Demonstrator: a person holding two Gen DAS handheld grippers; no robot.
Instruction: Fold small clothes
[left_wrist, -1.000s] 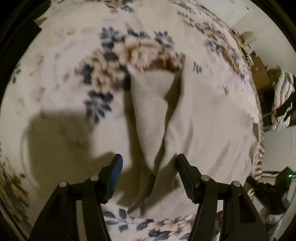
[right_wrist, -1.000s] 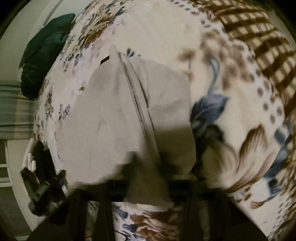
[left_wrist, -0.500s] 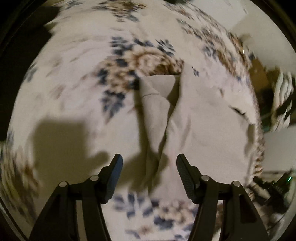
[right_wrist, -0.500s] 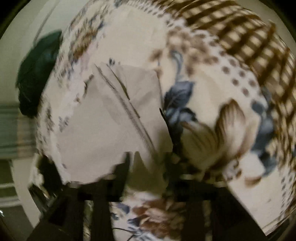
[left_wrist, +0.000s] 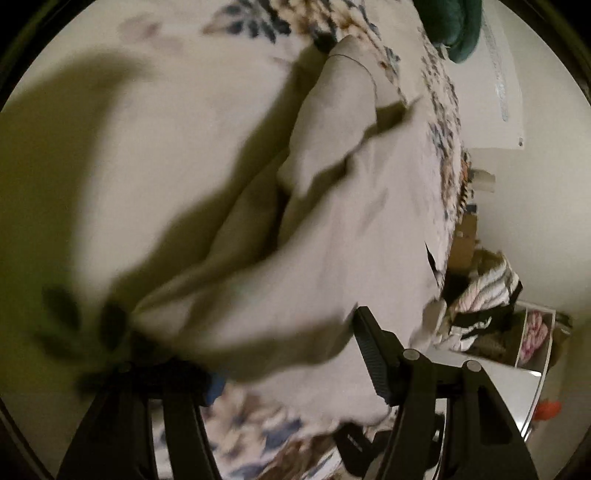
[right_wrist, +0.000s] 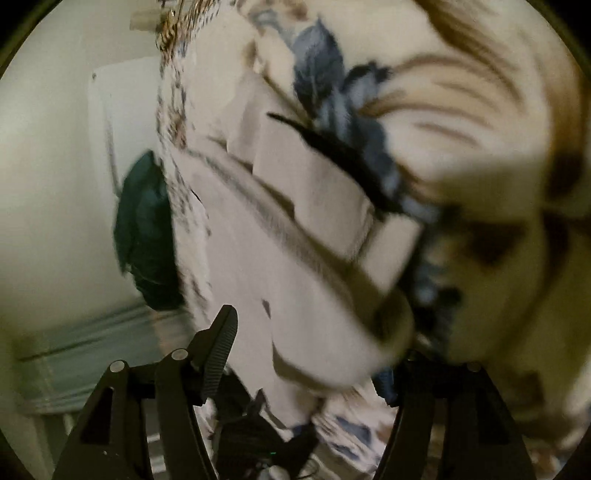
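A small beige garment (left_wrist: 332, 229) lies rumpled on a floral blanket (left_wrist: 147, 129), with a fold ridge running away from me. My left gripper (left_wrist: 288, 354) is open, its jaws wide apart around the garment's near edge; the left finger is hidden under the cloth. In the right wrist view the same garment (right_wrist: 280, 266) shows with a dark seam line. My right gripper (right_wrist: 317, 350) is open over its near edge; the right finger is mostly hidden by cloth. Both views are blurred.
The floral blanket (right_wrist: 461, 110) covers the bed. A dark green cloth (right_wrist: 144, 229) lies at the bed's far edge, also in the left wrist view (left_wrist: 454, 26). A shelf with piled clothes (left_wrist: 517, 325) stands past the bed's side.
Both grippers have swung and dropped close to the garment's near edge. The cloth now bunches up between the left jaws. Both views have rotated and blurred.
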